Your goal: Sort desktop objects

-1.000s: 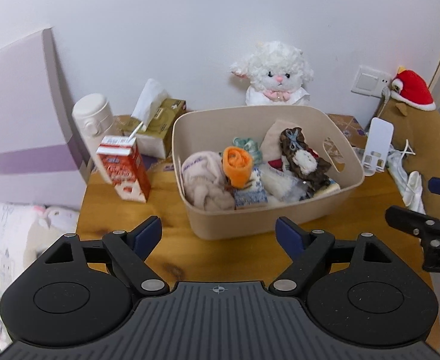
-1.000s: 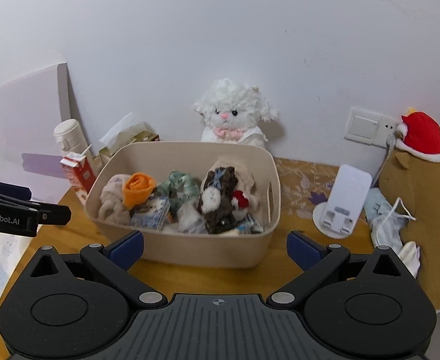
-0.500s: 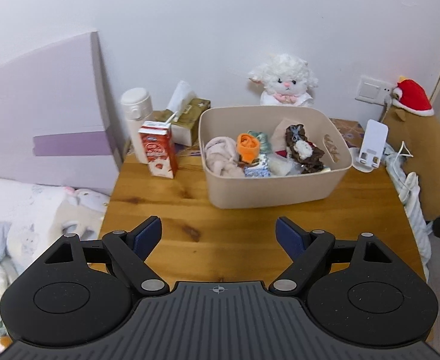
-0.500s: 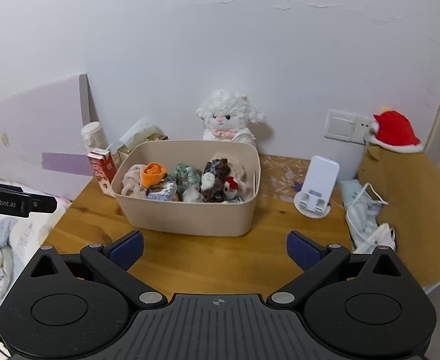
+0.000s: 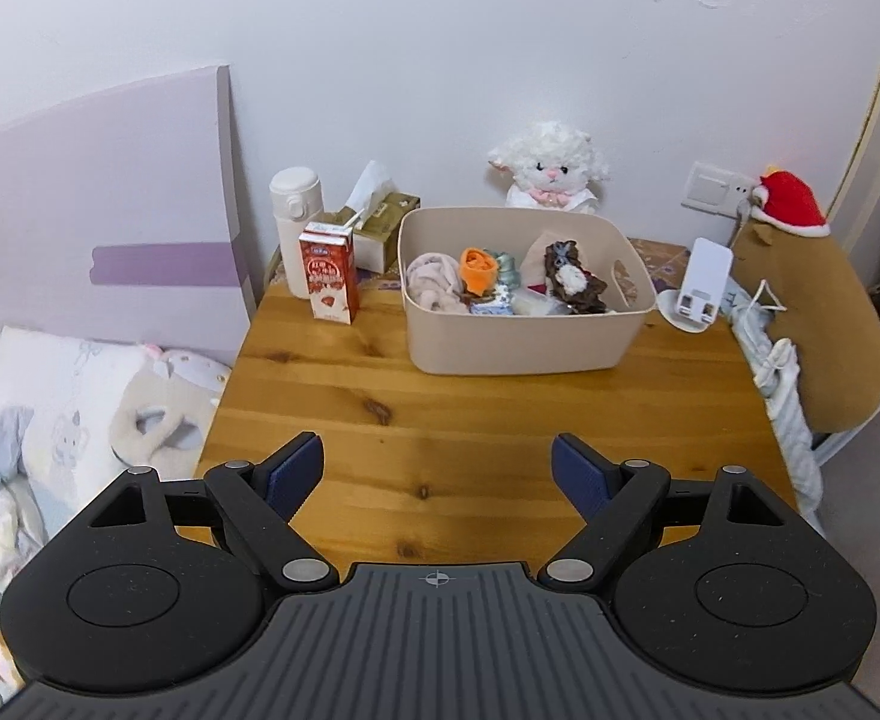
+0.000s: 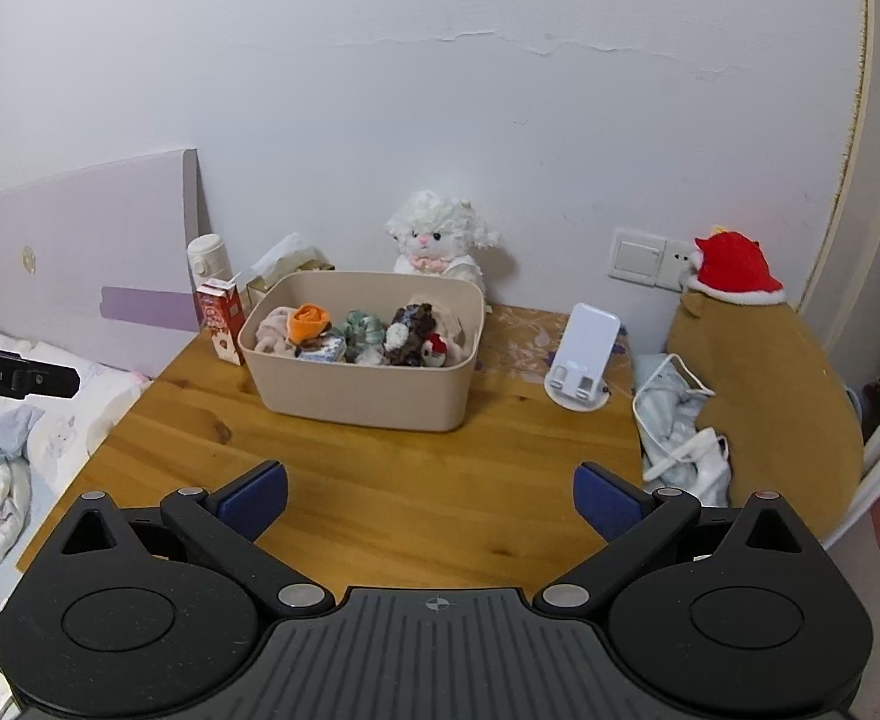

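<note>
A beige bin (image 5: 517, 348) (image 6: 356, 396) stands at the back of the wooden table (image 5: 469, 420) (image 6: 380, 480). It holds several small soft things, among them an orange fabric flower (image 5: 478, 267) (image 6: 311, 321) and a brown plush (image 5: 574, 282) (image 6: 410, 330). My left gripper (image 5: 437, 474) is open and empty over the table's near edge, well short of the bin. My right gripper (image 6: 431, 501) is open and empty, also over the near edge. Part of the left gripper (image 6: 20, 375) shows at the left of the right wrist view.
A red milk carton (image 5: 329, 273), white flask (image 5: 293, 228) and tissue box (image 5: 380, 222) stand left of the bin. A white lamb plush (image 5: 547, 171) sits behind it. A white phone stand (image 5: 700, 288) and a brown plush with red hat (image 5: 811, 312) are at the right. Bedding (image 5: 50, 408) lies left.
Both grippers have drawn back from the bin and upward, so the whole table now shows. Both stay open and empty.
</note>
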`<state>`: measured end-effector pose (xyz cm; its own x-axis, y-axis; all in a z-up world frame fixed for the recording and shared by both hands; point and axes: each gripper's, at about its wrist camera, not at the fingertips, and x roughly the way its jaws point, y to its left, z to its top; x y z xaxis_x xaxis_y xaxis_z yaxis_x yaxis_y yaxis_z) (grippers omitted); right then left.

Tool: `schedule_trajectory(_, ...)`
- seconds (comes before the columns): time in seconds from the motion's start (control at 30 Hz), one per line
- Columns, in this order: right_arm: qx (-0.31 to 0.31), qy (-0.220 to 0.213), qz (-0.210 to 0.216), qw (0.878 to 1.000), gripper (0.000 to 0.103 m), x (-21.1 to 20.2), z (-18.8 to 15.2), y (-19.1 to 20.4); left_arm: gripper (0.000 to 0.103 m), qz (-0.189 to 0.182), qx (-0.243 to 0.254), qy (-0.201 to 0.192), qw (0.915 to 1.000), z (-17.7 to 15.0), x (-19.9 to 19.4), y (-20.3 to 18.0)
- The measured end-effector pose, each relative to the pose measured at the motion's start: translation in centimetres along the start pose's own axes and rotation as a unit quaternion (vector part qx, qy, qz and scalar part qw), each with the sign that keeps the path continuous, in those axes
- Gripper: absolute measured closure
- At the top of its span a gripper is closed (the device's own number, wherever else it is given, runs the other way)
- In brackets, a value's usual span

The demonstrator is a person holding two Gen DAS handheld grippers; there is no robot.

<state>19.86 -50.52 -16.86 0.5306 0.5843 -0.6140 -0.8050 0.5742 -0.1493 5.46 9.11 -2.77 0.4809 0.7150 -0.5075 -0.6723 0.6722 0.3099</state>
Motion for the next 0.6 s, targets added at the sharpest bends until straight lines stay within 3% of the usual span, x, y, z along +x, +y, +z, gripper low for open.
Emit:
schedule_trajectory(0.17,-0.015,0.001,-0.005,1.0,0.0,-2.4,-0.9,-0.1,0.018,0.0,0.008,-0.001,1.0,-1.7,-2.3,-0.3)
schedule_trajectory(0.6,0.026,0.01,-0.021,0.999,0.0,-7.3,-3.8,-1.1,0.018,0.017,0.048,0.018,0.9985,-4.9,-6.8,1.1)
